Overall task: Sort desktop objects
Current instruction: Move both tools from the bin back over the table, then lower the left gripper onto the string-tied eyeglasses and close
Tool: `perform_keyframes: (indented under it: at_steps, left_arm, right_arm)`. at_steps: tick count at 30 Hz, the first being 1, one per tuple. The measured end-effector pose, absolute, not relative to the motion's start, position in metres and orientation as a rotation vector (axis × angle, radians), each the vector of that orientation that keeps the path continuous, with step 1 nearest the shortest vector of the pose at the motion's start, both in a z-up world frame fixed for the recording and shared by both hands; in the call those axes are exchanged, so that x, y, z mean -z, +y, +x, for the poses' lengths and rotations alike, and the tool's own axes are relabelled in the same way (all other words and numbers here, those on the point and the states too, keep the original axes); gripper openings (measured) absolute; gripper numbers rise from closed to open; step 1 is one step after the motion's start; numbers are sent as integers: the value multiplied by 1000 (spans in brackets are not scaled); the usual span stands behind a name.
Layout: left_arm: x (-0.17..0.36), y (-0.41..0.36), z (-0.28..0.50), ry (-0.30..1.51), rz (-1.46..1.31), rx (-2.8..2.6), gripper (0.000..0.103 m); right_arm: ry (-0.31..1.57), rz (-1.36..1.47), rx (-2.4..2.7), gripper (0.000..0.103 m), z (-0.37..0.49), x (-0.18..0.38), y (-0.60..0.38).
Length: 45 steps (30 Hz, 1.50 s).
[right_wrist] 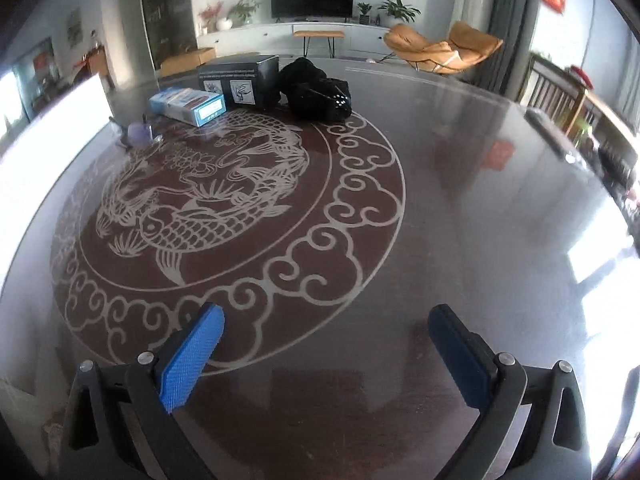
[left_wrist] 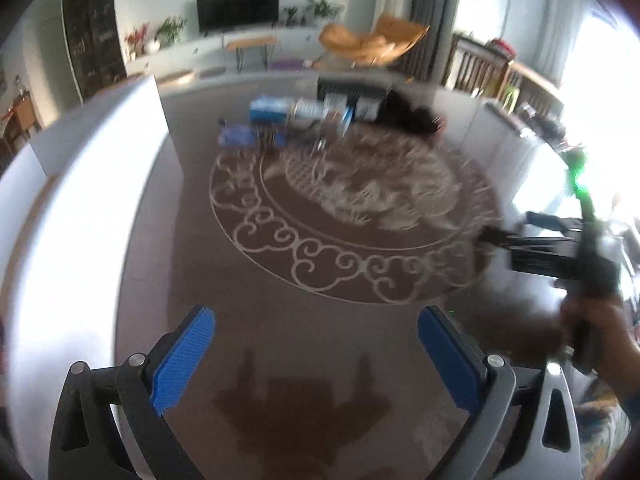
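Blue-padded, both jaws are spread — left gripper [left_wrist: 316, 336], right gripper [right_wrist: 326, 334] (nothing held); the light blue box [right_wrist: 187, 106] is likely to be approached next.

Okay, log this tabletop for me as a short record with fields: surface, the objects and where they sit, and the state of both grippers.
surface: round table, glossy, with a pale dragon-and-fish medallion
objects: blue box, black box behind it, black bag to its right, all at the far edge
small item: purplish thing left of the blue box, unclear
left gripper: open, empty
right gripper: open, empty
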<state>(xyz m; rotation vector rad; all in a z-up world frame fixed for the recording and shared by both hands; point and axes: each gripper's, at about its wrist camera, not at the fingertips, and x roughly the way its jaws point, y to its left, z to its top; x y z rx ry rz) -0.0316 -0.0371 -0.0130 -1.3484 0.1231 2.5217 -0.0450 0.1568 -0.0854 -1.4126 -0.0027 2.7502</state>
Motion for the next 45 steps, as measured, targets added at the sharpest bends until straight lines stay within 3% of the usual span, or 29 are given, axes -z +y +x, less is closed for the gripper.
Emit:
perform_keyframes:
  at_steps: [11,21,26,34,45]
  left_arm:
    - [33,-33,-113,82,-1487,-2565,103]
    - [8,-49,-221,-228,-1539,-2637,103]
    - [14,-27,-264,-295,-1608,-2645,103]
    - [39,-38,-263,-339,-1730,-2807,103]
    - [62,-42,-257,-174,-1676,-2871,103]
  right_arm:
    - [26,-1401,-2735,103,-36,83,163]
    - [27,-1401,-2735,103,-35,83,163]
    - [27,-1401,-2735,103,-36,83,163]
    - [27,-1400,-2734,103,-36,83,163]
    - [27,-1400,-2734,103,-36,83,163]
